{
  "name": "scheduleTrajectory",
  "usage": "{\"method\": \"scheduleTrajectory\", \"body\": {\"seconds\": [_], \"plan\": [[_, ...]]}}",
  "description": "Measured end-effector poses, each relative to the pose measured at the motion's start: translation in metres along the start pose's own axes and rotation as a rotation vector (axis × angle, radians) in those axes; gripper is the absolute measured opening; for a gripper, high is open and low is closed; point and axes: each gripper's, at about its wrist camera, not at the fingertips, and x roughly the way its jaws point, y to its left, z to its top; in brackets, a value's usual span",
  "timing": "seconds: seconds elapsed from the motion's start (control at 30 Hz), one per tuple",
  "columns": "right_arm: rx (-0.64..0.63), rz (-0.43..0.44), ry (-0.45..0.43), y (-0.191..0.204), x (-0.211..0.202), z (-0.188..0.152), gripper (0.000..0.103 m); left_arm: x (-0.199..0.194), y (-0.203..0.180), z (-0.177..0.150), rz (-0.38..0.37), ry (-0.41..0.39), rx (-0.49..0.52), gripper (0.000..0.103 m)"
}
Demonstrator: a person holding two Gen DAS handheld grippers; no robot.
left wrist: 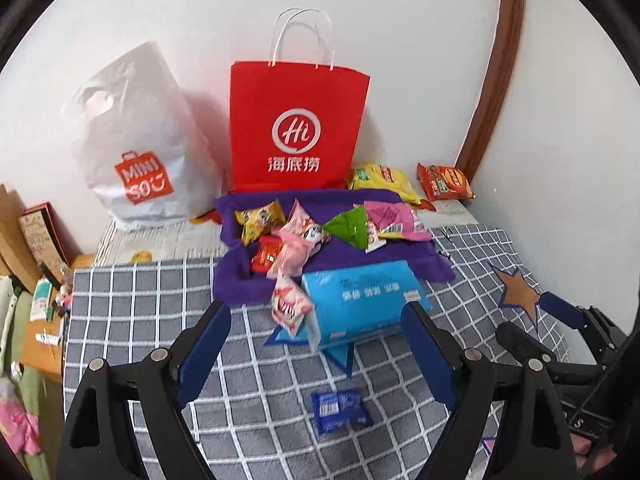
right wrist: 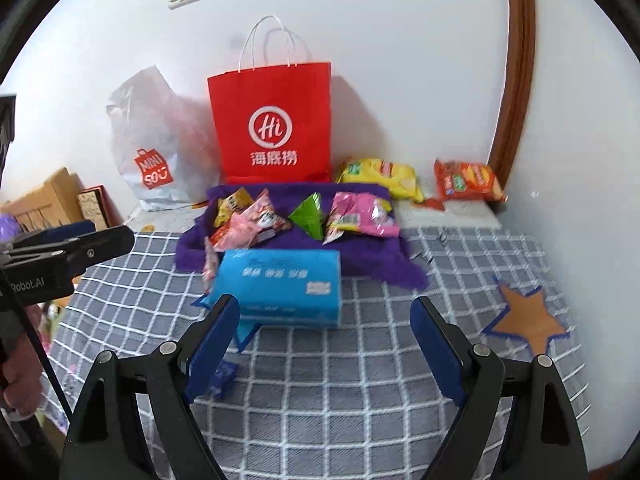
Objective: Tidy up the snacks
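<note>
Several snack packets [left wrist: 308,236] lie heaped on a purple cloth [left wrist: 404,256] beyond both sets of jaws, behind a blue tissue pack [right wrist: 280,284]. The left gripper [left wrist: 316,344] and right gripper [right wrist: 324,340] stand wide open and hold nothing. The packets are judged light, crinkly and slippery, their contents crushable; grip a sealed edge seam. One small blue packet [left wrist: 340,410] lies between the left jaws; its print is blurred. The red paper bag [right wrist: 276,128] hides its contents.
</note>
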Motion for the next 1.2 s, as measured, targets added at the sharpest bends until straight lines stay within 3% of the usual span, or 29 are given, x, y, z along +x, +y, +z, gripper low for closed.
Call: {"method": "scheduleTrajectory", "body": {"seconds": [0.3,0.43,0.73,1.03,1.2], "plan": [[0.000,0.078,0.066,0.019,0.017,-0.040,0.086,-0.002,0.034,-0.033,0.013,0.024,-0.060,0.086],[0.000,0.134,0.130,0.034,0.035,-0.057,0.071,0.003,0.051,-0.046,0.028,0.038,-0.086,0.086],[-0.009,0.204,0.229,0.072,0.081,-0.079,0.071,0.027,0.101,-0.069,0.053,0.095,-0.166,0.085],[-0.006,0.222,0.313,0.105,0.124,-0.092,0.071,0.053,0.132,-0.081,0.068,0.155,-0.211,0.085],[-0.068,0.145,0.290,0.122,0.129,-0.096,0.067,0.062,0.136,-0.082,0.062,0.170,-0.216,0.085]]}}
